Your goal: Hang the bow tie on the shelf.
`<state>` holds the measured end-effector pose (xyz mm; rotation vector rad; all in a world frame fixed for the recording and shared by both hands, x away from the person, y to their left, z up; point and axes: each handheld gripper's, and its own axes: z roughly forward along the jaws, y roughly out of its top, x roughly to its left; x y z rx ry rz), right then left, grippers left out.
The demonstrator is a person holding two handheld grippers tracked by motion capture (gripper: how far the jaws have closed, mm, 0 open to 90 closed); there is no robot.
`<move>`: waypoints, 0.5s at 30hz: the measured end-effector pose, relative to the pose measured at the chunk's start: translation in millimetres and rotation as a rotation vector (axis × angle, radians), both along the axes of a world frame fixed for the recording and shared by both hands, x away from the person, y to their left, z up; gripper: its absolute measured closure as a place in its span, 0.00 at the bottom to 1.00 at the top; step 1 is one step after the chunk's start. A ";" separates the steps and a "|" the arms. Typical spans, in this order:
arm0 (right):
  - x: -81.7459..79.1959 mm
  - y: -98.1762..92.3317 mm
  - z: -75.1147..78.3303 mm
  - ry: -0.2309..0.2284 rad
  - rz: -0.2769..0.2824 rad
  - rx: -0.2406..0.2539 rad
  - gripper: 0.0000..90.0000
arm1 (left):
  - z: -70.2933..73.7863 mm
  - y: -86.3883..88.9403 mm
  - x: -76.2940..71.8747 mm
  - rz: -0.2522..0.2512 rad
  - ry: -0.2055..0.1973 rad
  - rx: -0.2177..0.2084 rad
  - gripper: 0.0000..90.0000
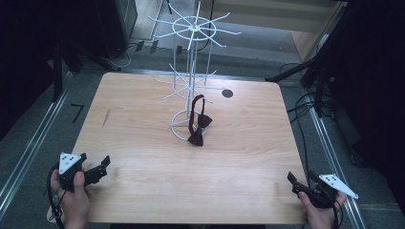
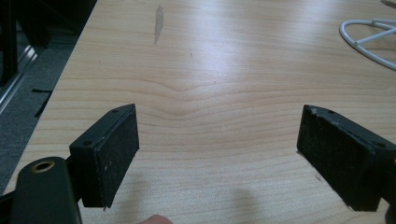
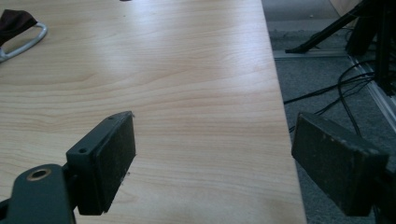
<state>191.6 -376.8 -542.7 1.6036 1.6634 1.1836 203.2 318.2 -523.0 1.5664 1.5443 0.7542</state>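
A white wire display stand (image 1: 192, 71) rises from the middle of the wooden table (image 1: 143, 143). A dark maroon bow tie (image 1: 197, 125) hangs from one of its lower hooks by its strap, down to the stand's ring base (image 2: 369, 39). My left gripper (image 1: 95, 171) rests at the table's near left corner, open, with nothing between its black pads (image 2: 112, 154). My right gripper (image 1: 298, 183) is at the near right corner, also open and empty; one jaw hangs over the table's right edge. A corner of the bow tie (image 3: 14, 23) and the ring base (image 3: 25, 42) show far left in the right gripper view.
A small dark round hole or disc (image 1: 227, 93) sits on the table behind the stand. A grey smudge (image 1: 105, 118) marks the left side of the tabletop. Cables (image 1: 305, 102) and black stand legs (image 1: 329, 52) lie on the floor to the right.
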 end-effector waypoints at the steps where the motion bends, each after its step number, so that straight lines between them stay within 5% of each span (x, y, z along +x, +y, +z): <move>1: -0.6 -1.3 -0.4 -0.003 -0.004 -0.007 0.16 | 0.0 0.2 0.0 0.000 0.000 -0.002 0.15; 15: -3.2 -9.0 -5.7 0.016 -0.054 -0.005 0.16 | 0.0 1.5 0.3 0.000 0.006 -0.012 0.15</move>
